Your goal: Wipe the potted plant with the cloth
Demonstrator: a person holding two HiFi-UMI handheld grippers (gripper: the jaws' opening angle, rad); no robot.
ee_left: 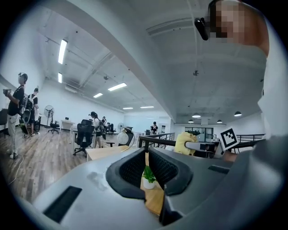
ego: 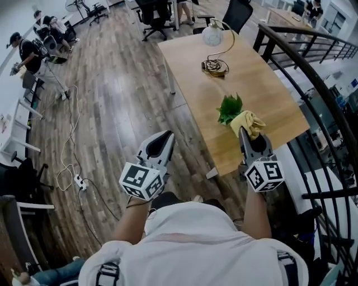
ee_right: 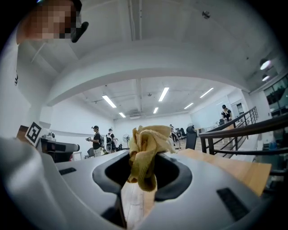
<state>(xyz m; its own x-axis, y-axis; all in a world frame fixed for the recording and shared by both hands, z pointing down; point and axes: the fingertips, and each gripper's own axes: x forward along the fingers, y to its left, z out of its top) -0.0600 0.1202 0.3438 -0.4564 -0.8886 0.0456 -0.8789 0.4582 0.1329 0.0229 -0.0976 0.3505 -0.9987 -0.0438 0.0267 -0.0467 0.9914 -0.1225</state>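
Observation:
A small potted plant (ego: 230, 109) with green leaves stands near the front right end of a wooden table (ego: 246, 72). In the left gripper view the plant (ee_left: 148, 176), in a white pot, shows through the narrow slit between the jaws. My right gripper (ego: 246, 133) is shut on a bunched yellow cloth (ego: 249, 123), which hangs right beside the plant's leaves. In the right gripper view the cloth (ee_right: 146, 150) is pinched between the jaws of the right gripper (ee_right: 144, 166). My left gripper (ego: 162, 139) is shut and empty, over the floor left of the table.
A desk lamp with a white globe (ego: 213, 34) and a coiled cord (ego: 215, 67) stands further back on the table. A black railing (ego: 313, 72) runs along the right. Office chairs (ego: 154, 14) stand at the back, people (ego: 28, 53) at the far left, and a power strip (ego: 78, 181) lies on the floor.

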